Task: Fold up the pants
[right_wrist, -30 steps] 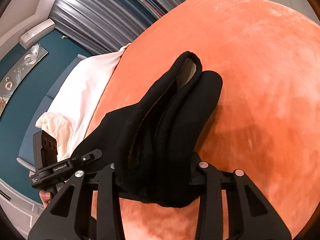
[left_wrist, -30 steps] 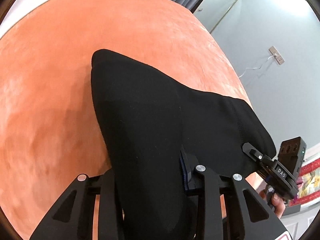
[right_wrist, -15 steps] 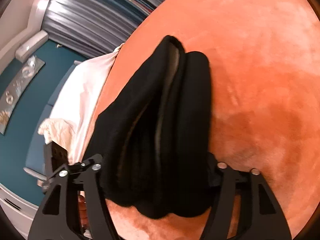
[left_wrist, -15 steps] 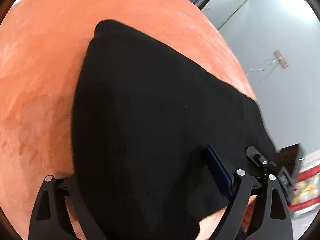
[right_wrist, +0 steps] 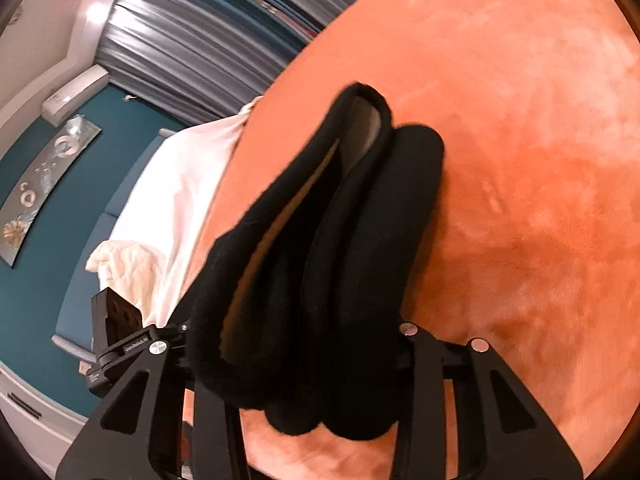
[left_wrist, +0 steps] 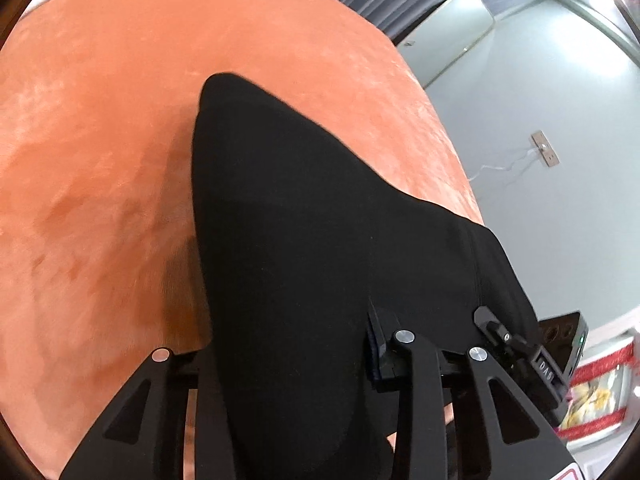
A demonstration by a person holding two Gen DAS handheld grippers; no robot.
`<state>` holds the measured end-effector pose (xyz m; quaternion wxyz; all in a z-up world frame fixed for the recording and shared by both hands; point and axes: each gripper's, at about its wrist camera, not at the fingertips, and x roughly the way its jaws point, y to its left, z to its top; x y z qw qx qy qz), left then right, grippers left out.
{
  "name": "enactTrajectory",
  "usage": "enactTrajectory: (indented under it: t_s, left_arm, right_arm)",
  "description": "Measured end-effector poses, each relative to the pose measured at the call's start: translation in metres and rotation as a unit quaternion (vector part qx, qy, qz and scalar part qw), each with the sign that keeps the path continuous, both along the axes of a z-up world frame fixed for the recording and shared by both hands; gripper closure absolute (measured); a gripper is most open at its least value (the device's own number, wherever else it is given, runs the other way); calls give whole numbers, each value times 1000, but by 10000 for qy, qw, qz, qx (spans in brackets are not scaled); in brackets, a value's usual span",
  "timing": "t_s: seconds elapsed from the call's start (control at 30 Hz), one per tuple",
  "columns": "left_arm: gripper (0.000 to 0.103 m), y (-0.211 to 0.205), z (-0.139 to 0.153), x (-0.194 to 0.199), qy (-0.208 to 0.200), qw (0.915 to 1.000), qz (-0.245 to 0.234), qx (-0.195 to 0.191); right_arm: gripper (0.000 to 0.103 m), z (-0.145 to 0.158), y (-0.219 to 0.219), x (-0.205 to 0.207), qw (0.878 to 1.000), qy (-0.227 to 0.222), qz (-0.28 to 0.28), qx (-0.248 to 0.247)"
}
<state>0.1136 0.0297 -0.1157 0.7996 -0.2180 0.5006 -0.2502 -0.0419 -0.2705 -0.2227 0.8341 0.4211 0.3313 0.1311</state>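
Note:
The black pants (left_wrist: 304, 248) are folded into a thick layered bundle and held over the orange bedspread (left_wrist: 100, 160). My left gripper (left_wrist: 296, 360) is shut on one end of the pants; the cloth hides its fingertips. My right gripper (right_wrist: 300, 352) is shut on the other end, where the stacked folds (right_wrist: 332, 240) show edge-on with a pale lining. The far end of the bundle touches the bedspread (right_wrist: 520, 160). Each gripper shows at the edge of the other's view.
A white sheet and pillow (right_wrist: 172, 200) lie at the bed's head by a teal wall. Grey curtains (right_wrist: 200, 40) hang beyond. A pale wall with a socket (left_wrist: 544, 148) stands past the bed's edge. A red-trimmed box (left_wrist: 592, 392) sits low at the right.
The bundle was swung up close to both cameras half a second ago and has dropped back, with its far end stretched out over the bedspread again. Both grippers kept their hold.

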Motion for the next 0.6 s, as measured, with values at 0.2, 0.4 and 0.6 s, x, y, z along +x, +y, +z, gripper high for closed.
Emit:
enactTrajectory:
  t_s: [0.2, 0.4, 0.6]
  left_arm:
    - [72, 6, 18, -45, -194, 9996, -166, 93]
    - [73, 14, 47, -86, -686, 9973, -181, 205]
    - [72, 17, 105, -80, -1377, 9903, -142, 70]
  right_arm:
    - [67, 20, 10, -42, 9996, -130, 227, -106]
    - [68, 40, 25, -81, 9991, -343, 221, -102]
    - [67, 93, 24, -78, 9950, -947, 221, -248]
